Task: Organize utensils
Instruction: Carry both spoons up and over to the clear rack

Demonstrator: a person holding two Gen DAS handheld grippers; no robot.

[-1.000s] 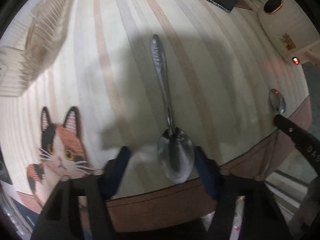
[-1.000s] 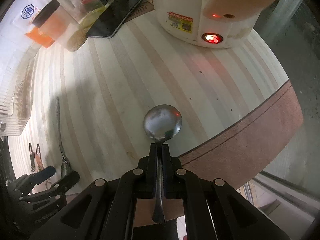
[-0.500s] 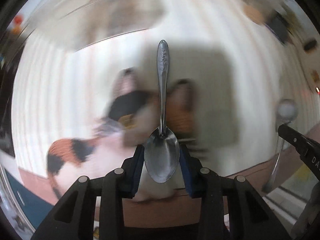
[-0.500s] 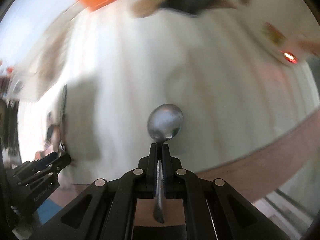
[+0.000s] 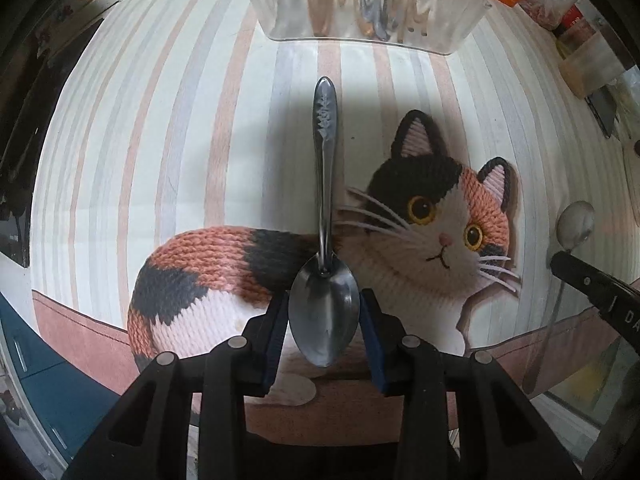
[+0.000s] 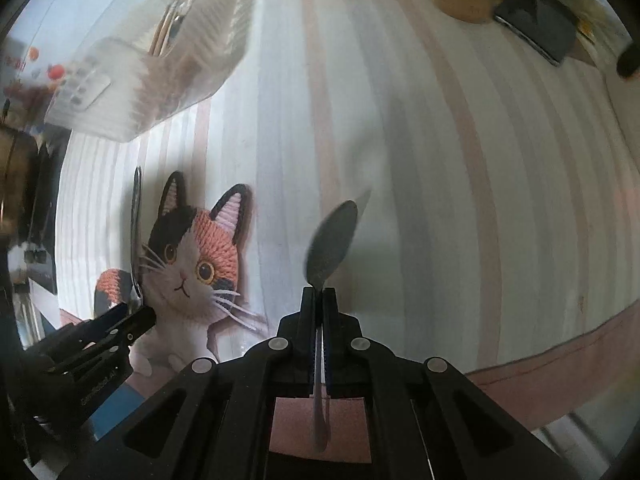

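Left wrist view: we carry two spoons to the clear holder (image 5: 368, 4).
Our left gripper (image 5: 323, 312) pinches the big spoon (image 5: 325, 240) by its bowl; our right gripper (image 6: 319, 300) squeezes the small spoon (image 6: 332, 240) by its neck. Go slow, keep both level.

The left gripper (image 5: 323, 320) points forward over the table, its two blue-padded fingers (image 5: 276, 332) closed against the sides of a large spoon's bowl (image 5: 323, 312), the handle pointing away from the camera. The right gripper (image 6: 319, 300) sits to its right, fingers pressed nearly together on the neck of a smaller spoon (image 6: 332, 240), whose bowl tilts up and rightward.
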